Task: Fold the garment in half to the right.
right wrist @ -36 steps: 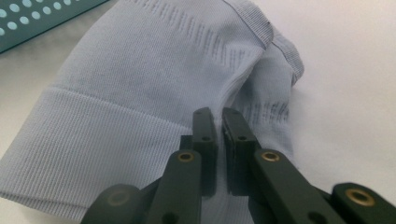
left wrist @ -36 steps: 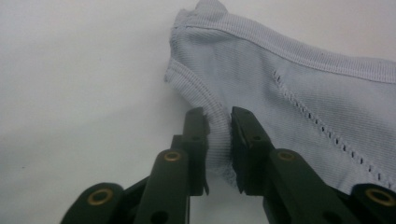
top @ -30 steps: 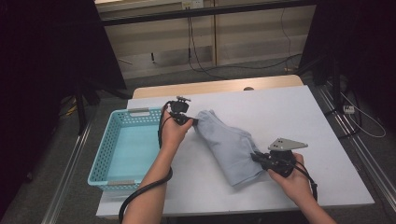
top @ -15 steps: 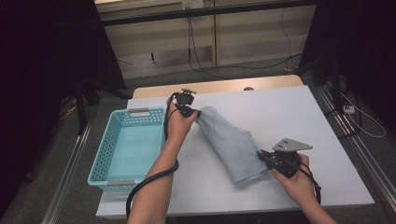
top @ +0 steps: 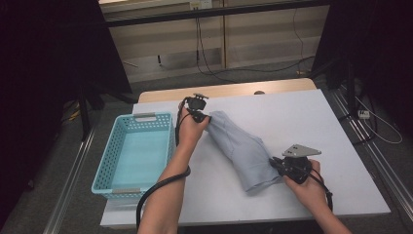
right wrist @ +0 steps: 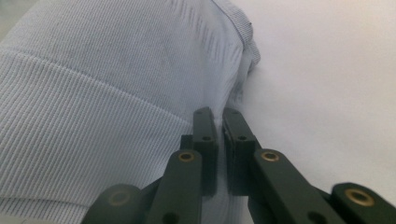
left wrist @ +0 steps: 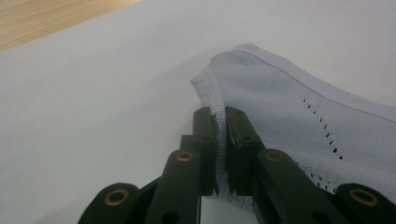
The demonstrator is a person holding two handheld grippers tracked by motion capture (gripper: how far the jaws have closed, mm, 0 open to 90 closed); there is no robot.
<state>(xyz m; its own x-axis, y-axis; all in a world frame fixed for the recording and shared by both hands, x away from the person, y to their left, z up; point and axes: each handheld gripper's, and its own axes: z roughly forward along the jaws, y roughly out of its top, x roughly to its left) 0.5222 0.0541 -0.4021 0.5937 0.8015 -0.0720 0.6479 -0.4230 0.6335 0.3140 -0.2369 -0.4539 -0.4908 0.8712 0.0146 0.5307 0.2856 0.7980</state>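
Observation:
A pale grey-blue knitted garment (top: 243,153) lies folded in a long strip across the white table (top: 302,117), running from upper left to lower right. My left gripper (top: 208,118) is shut on its far ribbed edge (left wrist: 212,95), the hem pinched between both jaws. At the near end my right gripper (top: 273,165) is shut on the garment's (right wrist: 93,93) side fold. Both hands rest low at table level, one at each end of the cloth.
A light blue plastic basket (top: 117,165) stands on the table's left side, beside my left forearm. A bare wooden strip (top: 234,90) runs along the table's far edge. Cables trail from both grippers. White table surface lies to the right of the garment.
My left gripper has drawn its end of the garment farther away and a little left, stretching the cloth straighter. The right gripper has stayed where it was.

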